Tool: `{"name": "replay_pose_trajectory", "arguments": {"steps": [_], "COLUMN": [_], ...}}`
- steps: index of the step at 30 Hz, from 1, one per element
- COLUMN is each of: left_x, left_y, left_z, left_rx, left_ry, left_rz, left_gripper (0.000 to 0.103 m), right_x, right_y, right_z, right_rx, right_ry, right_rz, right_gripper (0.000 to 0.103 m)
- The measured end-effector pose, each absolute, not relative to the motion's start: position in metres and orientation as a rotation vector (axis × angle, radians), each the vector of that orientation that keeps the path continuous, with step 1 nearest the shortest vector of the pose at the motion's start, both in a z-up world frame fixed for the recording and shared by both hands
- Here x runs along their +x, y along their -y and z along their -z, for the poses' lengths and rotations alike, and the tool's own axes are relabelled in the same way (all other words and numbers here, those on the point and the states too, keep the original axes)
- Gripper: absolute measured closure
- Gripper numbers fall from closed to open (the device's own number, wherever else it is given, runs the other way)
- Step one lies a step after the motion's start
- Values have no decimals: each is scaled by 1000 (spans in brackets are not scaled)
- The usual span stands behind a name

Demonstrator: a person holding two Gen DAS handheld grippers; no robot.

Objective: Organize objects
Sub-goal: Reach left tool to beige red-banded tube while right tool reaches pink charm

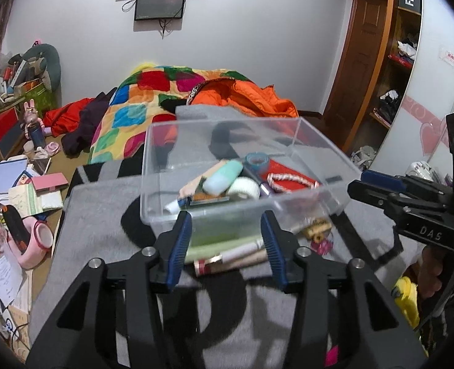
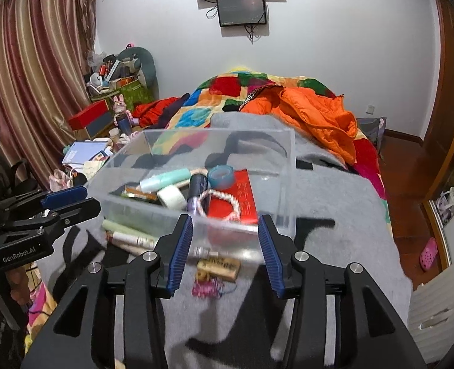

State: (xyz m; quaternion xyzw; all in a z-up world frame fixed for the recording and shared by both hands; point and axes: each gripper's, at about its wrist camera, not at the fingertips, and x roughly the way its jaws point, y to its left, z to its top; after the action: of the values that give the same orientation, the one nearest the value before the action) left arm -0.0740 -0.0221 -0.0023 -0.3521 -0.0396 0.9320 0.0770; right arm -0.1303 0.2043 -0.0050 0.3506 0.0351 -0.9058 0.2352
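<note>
Blue ribbed pads line both grippers, and each pair of fingers stands spread with nothing between them. The left gripper (image 1: 227, 240) hangs over green and cream tubes (image 1: 227, 250) lying on the grey blanket (image 1: 104, 215); the right gripper (image 2: 225, 246) hangs over a small tan box (image 2: 217, 269) and a pink trinket (image 2: 207, 289). Just beyond both sets of fingertips sits the clear plastic bin (image 1: 303, 132) on the blanket — it holds a mint bottle (image 1: 222, 176), a white tape roll (image 1: 244, 187), a blue tape roll (image 1: 256, 160), a red booklet (image 2: 240, 198) and a pink-white braided bracelet (image 2: 219, 204). Farther back lie a patchwork quilt (image 1: 135, 107) and an orange jacket (image 2: 313, 113).
</note>
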Motion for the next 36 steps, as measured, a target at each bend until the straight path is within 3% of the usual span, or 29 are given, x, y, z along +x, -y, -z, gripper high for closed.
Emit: {"name": "replay_pose_trajectory", "arguments": {"steps": [4,11,13,14,32,36], "left_x": [-66,-71,-72,-72,-100,-97], "left_y": [20,13,11,10,-8,-8], "left_z": [17,44,50,53,68,70], "left_rx": [-1107,-1240,-1261,-1264,-1315,-1298], "left_ry": [111,114,124,128,104,111], "left_rz": [-2800,-2744,-2738,-2744,-2745,-2759], "left_gripper": [32,29,11,8,8,8], "right_x": [-124,-121,-119,-118,-121,-121], "right_y": [-207,-206,-207,-207,-187,-184], "right_z": [19,51,61,65,76,76], "right_rx": [1007,1126,1159,1173,1145,1128], "right_ry": [-111,-115,-95,-84,-178,-211], "right_rz": [2467,2423,2404,2392,2403,2427], "right_gripper": [59,59,59,59,61,79]}}
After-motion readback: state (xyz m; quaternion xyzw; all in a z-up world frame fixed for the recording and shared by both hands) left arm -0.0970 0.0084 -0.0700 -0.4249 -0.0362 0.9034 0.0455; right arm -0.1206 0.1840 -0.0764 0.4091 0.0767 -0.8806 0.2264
